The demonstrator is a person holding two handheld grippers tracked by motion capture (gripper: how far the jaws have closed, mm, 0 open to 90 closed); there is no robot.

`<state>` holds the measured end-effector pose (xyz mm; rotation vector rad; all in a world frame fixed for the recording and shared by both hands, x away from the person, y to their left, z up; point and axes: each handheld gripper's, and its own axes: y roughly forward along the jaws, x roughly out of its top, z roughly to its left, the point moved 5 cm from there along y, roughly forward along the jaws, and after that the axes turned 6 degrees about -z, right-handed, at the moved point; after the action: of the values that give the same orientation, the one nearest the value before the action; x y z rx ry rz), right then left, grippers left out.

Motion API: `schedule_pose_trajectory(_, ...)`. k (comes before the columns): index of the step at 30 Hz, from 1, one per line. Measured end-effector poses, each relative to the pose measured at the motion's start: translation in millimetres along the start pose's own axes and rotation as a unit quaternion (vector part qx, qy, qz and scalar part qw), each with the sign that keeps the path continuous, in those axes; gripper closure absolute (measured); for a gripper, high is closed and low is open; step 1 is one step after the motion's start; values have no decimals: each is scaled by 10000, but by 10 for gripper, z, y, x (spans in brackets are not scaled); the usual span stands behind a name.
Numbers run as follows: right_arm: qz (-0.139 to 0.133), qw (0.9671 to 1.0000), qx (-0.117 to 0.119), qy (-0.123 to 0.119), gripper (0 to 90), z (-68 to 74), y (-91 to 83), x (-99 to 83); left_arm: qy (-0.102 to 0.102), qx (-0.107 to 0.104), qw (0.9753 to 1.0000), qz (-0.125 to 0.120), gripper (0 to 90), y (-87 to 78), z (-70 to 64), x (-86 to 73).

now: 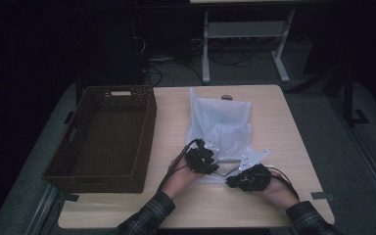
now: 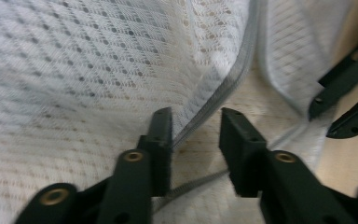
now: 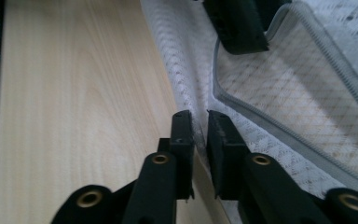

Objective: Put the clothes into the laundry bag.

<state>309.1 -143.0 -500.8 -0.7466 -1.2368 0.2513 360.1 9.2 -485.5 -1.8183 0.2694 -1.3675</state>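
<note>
No brand, label or writing can be read on anything here.

In the high view, a white mesh bag [image 1: 221, 128] lies at the centre of a light wooden table [image 1: 284, 127], and a dark woven basket [image 1: 105, 137] sits at the left of the frame, near the bag but apart from it. Both hands come in from the bottom edge in plaid sleeves [image 1: 147, 215]. The left gripper [image 1: 201, 157] rests on the bag's lower left part, and the right gripper [image 1: 247, 177] is at its lower right corner. Beyond the table, at the top of the frame, stand the white legs of another desk [image 1: 245, 34] over tangled cables.

The left gripper view adds detail: the left gripper [image 2: 196, 135] is released, its jaws apart on either side of a grey zipper [image 2: 223, 88] running up the mesh, with the other gripper's jaws at the right edge.

The right gripper view shows the right gripper [image 3: 200, 128] clenched on the white mesh bag [image 3: 279, 93], a thin edge of fabric pinched between nearly closed jaws, with bare table filling the left half.
</note>
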Motion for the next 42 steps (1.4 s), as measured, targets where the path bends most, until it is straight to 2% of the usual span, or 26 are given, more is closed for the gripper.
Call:
schedule_pose_trajectory(5, -231, 9997, -1, 84, 690, -3, -103, 37, -236, -167, 9987, -423, 471, -232, 26, -29)
schedule_pose_trajectory(12, -253, 9997, -62, -41, 592, -9, -162, 60, -429, -99, 9971, -625, 357, -514, 22, -226)
schedule_pose_trajectory(19, -228, 9996, -102, -162, 536, -2, -153, 127, -660, 126, 9957, -641, 273, -684, -3, -486)
schedule_pose_trajectory(22, -172, 9995, -85, -243, 529, -6, -134, 160, -681, 205, 9956, -606, 256, -725, -24, -589)
schedule_pose_trajectory(28, -128, 9994, -46, -322, 506, -15, -94, 253, -668, 345, 9956, -568, 161, -813, -74, -747)
schedule_pose_trajectory(32, -86, 9991, -35, -416, 496, -18, -69, 316, -693, 408, 9956, -482, 142, -872, -99, -868)
schedule_pose_trajectory(35, -55, 9988, 13, -485, 482, -17, -41, 387, -817, 423, 9941, -571, 142, -916, -117, -927)
schedule_pose_trajectory(38, -80, 9982, 21, -599, 469, -5, 0, 492, -717, 495, 9947, -544, 142, -938, -155, -985)
schedule_pose_trajectory(42, -107, 9972, 31, -745, 475, 12, 79, 628, -779, 506, 9940, -582, 142, -965, -171, -1026)
